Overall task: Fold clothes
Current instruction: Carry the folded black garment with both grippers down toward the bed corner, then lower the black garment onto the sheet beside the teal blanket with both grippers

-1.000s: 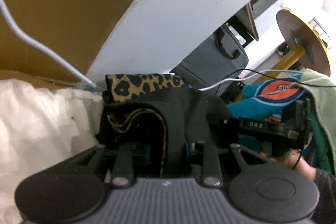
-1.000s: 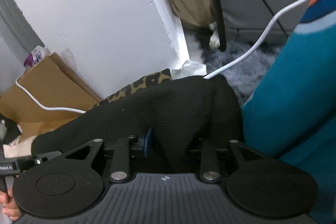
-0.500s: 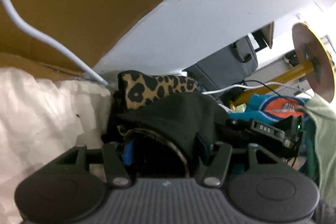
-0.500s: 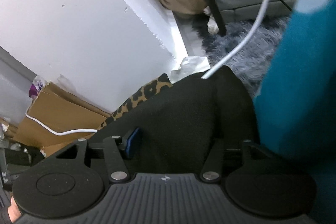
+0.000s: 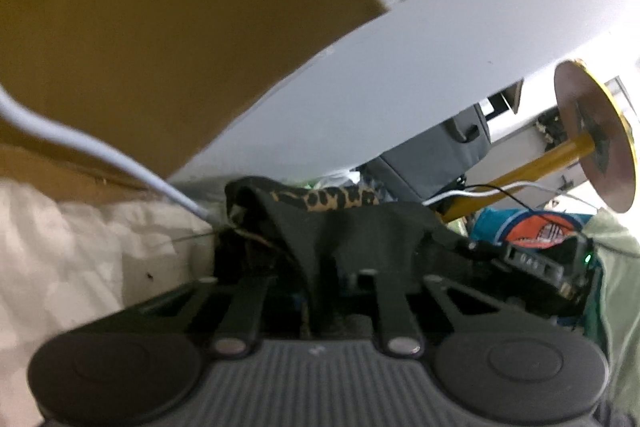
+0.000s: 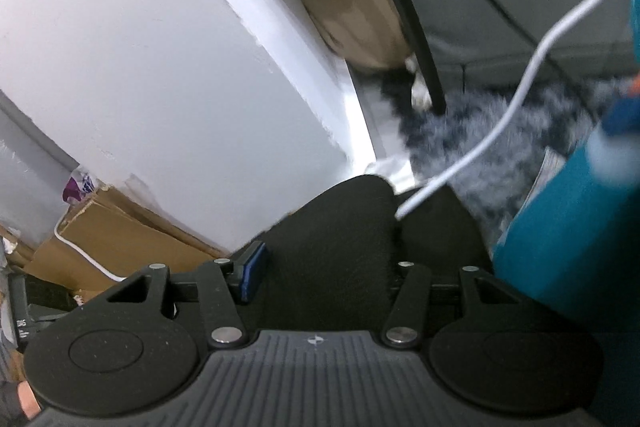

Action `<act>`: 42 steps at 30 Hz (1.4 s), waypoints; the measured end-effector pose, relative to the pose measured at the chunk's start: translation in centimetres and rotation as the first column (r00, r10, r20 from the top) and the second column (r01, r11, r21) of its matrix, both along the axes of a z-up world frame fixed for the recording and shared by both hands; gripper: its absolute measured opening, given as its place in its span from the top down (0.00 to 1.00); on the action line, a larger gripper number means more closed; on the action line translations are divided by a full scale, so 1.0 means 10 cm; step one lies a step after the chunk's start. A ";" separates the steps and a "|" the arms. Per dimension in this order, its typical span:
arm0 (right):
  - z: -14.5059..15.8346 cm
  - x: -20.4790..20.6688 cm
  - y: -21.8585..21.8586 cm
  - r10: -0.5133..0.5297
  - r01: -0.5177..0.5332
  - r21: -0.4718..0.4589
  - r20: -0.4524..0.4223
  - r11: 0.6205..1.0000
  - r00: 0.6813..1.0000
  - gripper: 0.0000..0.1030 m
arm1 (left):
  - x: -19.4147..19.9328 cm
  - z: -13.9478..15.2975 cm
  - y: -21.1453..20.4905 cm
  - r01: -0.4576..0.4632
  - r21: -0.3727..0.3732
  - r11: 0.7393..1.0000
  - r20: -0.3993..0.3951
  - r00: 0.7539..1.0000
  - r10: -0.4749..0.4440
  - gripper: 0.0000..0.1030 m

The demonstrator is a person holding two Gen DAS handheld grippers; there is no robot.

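While both grippers have the same black garment point(image 5: 360, 239) between their fingers, it hangs bunched across them rather than lying flat, so how far the folding has got cannot be read here. The left gripper point(image 5: 316, 291) is nearly closed, with the cloth draped over and pinched between its fingers, a leopard-print lining point(image 5: 328, 199) showing at the far edge. The right gripper point(image 6: 324, 267) stands wider, its blue pad point(image 6: 252, 269) visible on one side, with a thick bundle of the same cloth filling the gap; I judge it to be gripping that bundle. The scene fits a fold being carried over, or equally a garment just being lifted to spread it out. No crease or finished stack is visible. The surface under the garment is hidden by the grippers; a white quilt point(image 5: 60, 247) shows at the left. A teal shirt point(image 6: 560, 247) is cut off by the frame, and a white cable point(image 6: 520, 99) crosses the black cloth; both views are blurred
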State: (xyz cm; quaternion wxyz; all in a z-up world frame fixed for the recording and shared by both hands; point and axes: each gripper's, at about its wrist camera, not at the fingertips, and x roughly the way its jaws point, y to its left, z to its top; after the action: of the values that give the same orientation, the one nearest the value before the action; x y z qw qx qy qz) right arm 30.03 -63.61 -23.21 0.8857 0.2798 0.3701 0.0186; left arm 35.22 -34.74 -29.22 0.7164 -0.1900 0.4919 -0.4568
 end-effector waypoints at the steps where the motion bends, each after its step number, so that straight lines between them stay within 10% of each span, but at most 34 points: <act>1: 0.04 -0.01 0.01 -0.007 0.007 -0.026 0.016 1.000 1.000 0.45 | -0.02 0.02 0.00 0.003 0.011 1.000 0.020 1.000 -0.003 0.89; 6: 0.06 0.10 0.10 -0.027 0.028 -0.219 0.007 0.975 1.000 0.81 | -0.07 0.11 0.00 0.010 0.072 0.997 0.105 0.994 -0.018 0.89; 9: 0.06 0.18 0.09 -0.067 0.073 -0.321 0.027 0.944 0.997 0.85 | -0.06 0.16 0.03 0.008 0.118 0.993 0.155 0.987 -0.026 0.83; 21: 0.26 -0.01 0.54 0.025 0.009 -0.419 0.076 0.908 0.997 0.81 | -0.12 0.62 0.33 -0.028 0.158 0.987 0.243 0.970 -0.011 0.71; 26: 0.14 -0.11 0.69 0.036 -0.012 -0.423 0.048 0.906 0.998 0.64 | -0.40 0.66 0.23 0.058 0.119 0.991 0.194 0.978 -0.081 0.72; 35: -0.22 -0.13 0.75 0.019 -0.019 -0.434 -0.005 0.901 1.000 0.60 | -0.76 0.32 0.00 0.233 0.224 0.946 0.208 0.937 -0.280 0.88; 42: -0.39 -0.04 0.57 -0.036 0.024 -0.423 -0.020 0.906 0.999 0.58 | -0.64 0.05 0.03 0.185 0.235 0.954 0.171 0.959 -0.228 0.97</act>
State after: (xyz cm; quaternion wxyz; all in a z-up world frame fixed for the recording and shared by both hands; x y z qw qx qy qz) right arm 29.63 -57.90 -27.14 0.9203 0.0871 0.3730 -0.0793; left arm 28.86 -34.44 -28.72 0.7259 -0.0123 0.4829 -0.4896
